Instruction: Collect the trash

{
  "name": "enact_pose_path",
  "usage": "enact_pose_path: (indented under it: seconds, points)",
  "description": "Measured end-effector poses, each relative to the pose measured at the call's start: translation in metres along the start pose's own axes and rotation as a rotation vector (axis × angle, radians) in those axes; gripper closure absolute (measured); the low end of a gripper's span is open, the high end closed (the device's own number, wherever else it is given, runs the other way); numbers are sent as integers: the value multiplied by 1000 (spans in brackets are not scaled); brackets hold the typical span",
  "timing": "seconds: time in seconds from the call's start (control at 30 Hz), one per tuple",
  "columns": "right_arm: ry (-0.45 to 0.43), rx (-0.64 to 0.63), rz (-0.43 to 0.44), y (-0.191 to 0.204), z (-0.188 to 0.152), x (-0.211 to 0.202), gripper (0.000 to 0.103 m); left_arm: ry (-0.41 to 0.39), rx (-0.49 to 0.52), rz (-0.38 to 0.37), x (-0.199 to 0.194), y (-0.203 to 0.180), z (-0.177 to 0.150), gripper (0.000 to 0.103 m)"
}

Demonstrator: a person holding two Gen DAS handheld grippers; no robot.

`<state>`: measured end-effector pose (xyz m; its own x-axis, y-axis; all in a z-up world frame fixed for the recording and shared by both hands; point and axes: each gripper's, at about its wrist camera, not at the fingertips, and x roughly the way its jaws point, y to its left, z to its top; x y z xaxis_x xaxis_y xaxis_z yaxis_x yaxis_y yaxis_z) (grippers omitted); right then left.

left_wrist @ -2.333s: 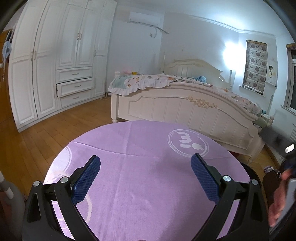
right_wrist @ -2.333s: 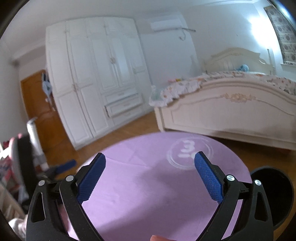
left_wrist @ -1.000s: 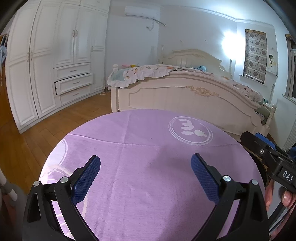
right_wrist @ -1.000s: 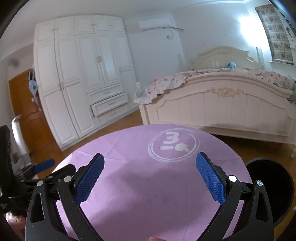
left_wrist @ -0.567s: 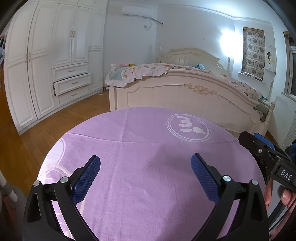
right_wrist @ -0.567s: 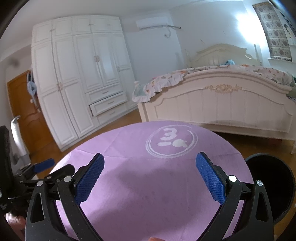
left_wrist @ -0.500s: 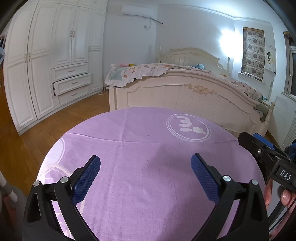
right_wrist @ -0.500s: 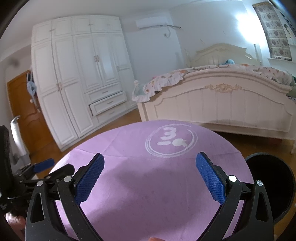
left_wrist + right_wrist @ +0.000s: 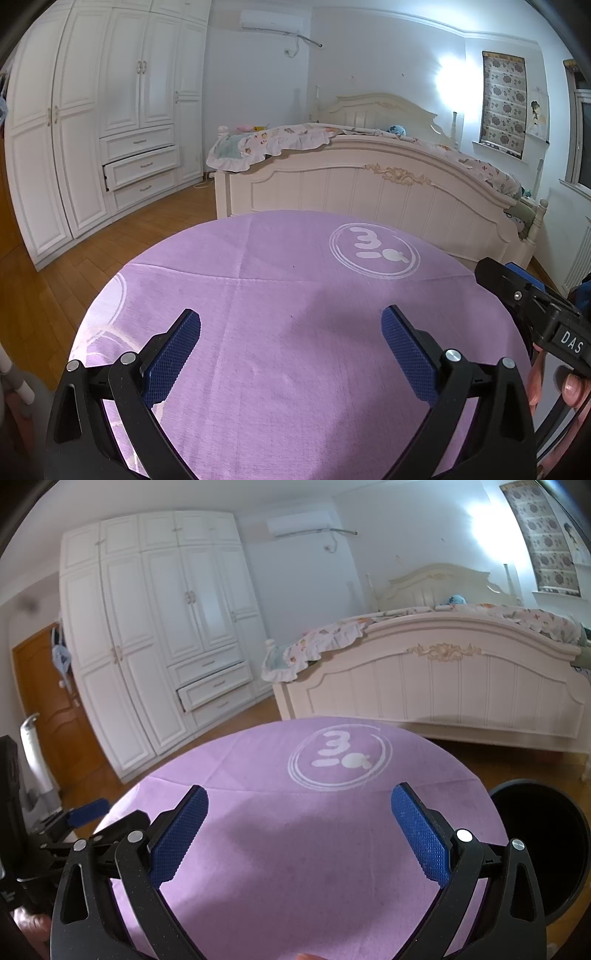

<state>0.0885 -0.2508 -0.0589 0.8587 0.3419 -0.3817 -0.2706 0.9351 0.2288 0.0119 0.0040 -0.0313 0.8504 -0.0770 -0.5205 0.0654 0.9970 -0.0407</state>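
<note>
A white wardrobe point(image 9: 110, 122) fills the far wall, one of its drawers pulled partly out. Beside it stands a cream bed point(image 9: 369, 184) with a patterned quilt draped over the footboard. In front of the bed is a round bench point(image 9: 295, 295) under a purple cloth, printed with a white ring logo point(image 9: 340, 758) on its far half; the cloth's visible surface is bare, and no piece of trash shows on it in either view. In the right wrist view a black bin point(image 9: 543, 849) stands on the wood floor just beside the bench's right edge, its mouth dark, so I cannot tell what is inside.

The left tool point(image 9: 291, 347) hovers above the near part of the bench, its blue pads spread wide and gripping nothing. The right tool point(image 9: 299, 829) is likewise released and empty, hanging over the cloth near the logo. Each tool shows at the edge of the other's view, with fingertips point(image 9: 572, 386) of the holding hand visible at the right of the left wrist view.
</note>
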Motion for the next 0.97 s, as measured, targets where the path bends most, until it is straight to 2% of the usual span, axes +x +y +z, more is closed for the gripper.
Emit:
enact_pose_path:
  seconds: [0.63, 0.97]
  points:
    - [8, 8, 0, -3, 0, 2, 5, -27, 20, -22, 0, 0, -3, 5]
    - [12, 14, -1, -3, -2, 3, 5, -11, 8, -23, 3, 1, -2, 5]
